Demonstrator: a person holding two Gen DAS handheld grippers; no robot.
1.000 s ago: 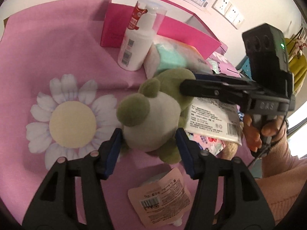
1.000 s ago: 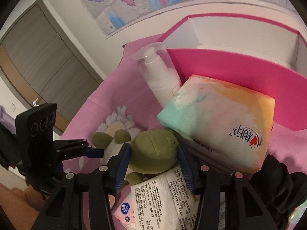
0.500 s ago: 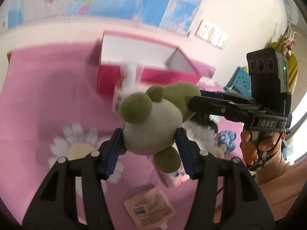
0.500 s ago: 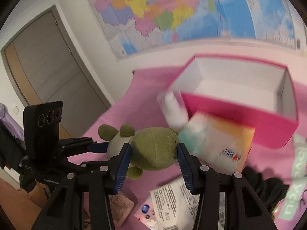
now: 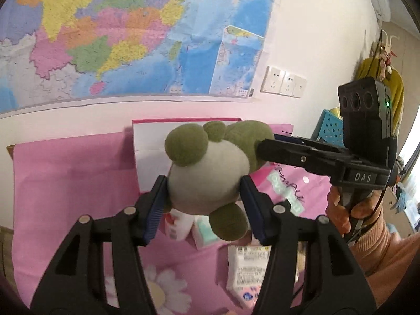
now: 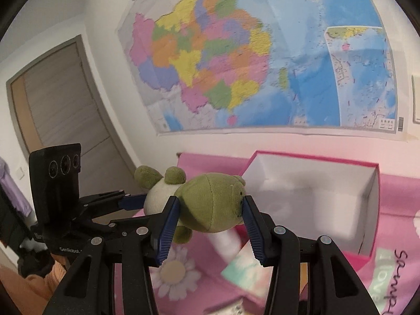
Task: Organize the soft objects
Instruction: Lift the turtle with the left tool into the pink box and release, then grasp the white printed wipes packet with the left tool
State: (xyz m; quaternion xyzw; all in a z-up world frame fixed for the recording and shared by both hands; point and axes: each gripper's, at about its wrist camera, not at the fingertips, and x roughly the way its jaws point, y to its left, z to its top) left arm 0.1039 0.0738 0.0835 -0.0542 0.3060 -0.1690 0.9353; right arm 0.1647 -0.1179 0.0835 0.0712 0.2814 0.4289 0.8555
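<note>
A green and grey plush frog (image 5: 207,181) hangs in the air, held by both grippers. My left gripper (image 5: 203,204) is shut on its grey belly end. My right gripper (image 6: 208,225) is shut on its green head (image 6: 212,204); it also shows in the left wrist view (image 5: 273,148). The toy is above the pink table, in front of the open pink box with a white inside (image 6: 312,197), which also shows behind the toy in the left wrist view (image 5: 149,157).
Below on the pink flowered cloth (image 5: 65,197) lie a white lotion bottle (image 5: 178,223), a tissue pack (image 6: 244,267) and flat packets (image 5: 246,270). A wall map (image 6: 262,65) hangs behind. A door (image 6: 60,110) is at the left.
Both grippers have lifted the plush frog up off the table together and carried it toward the pink box. The views now tilt up to the wall.
</note>
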